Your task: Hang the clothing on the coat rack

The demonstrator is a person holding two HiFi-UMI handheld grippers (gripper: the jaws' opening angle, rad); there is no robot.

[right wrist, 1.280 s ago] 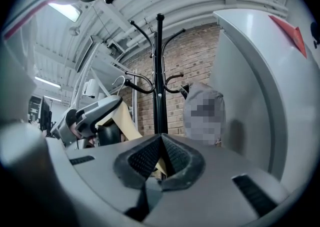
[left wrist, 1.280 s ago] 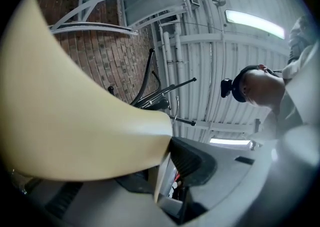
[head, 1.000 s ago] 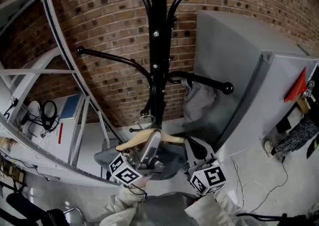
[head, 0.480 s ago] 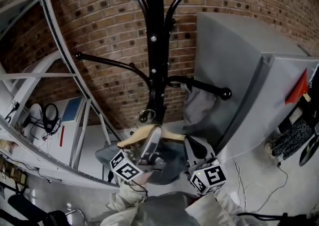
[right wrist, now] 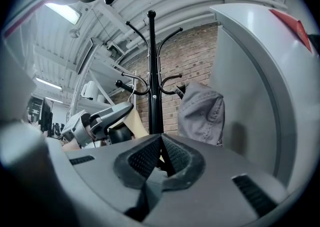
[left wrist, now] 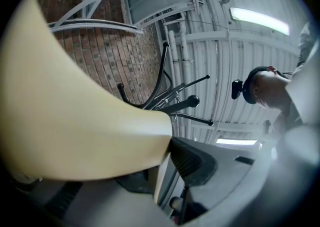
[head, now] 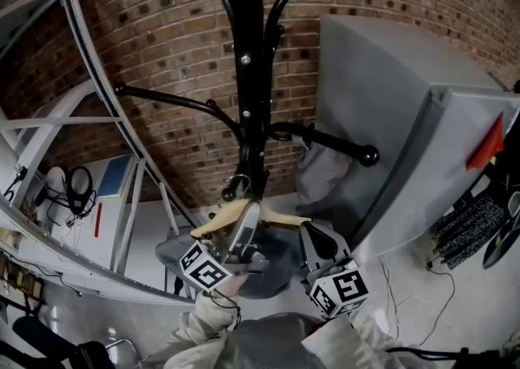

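Head view: the left gripper (head: 248, 221) has its jaws clamped on a pale wooden hanger (head: 213, 227) draped with dark grey clothing (head: 280, 266), at 6 o'clock beneath the black metal coat rack (head: 250, 75). At its 3 o'clock, the right gripper (head: 315, 239) has its jaws pinched together on that clothing.

Soft, even light is thrown down from ceiling strip lights (left wrist: 259, 21), glare blooming there. Straight lines are bowed hard at the edges, corners are blacked out, and the wooden hanger (left wrist: 75, 121) is smeared out of focus.
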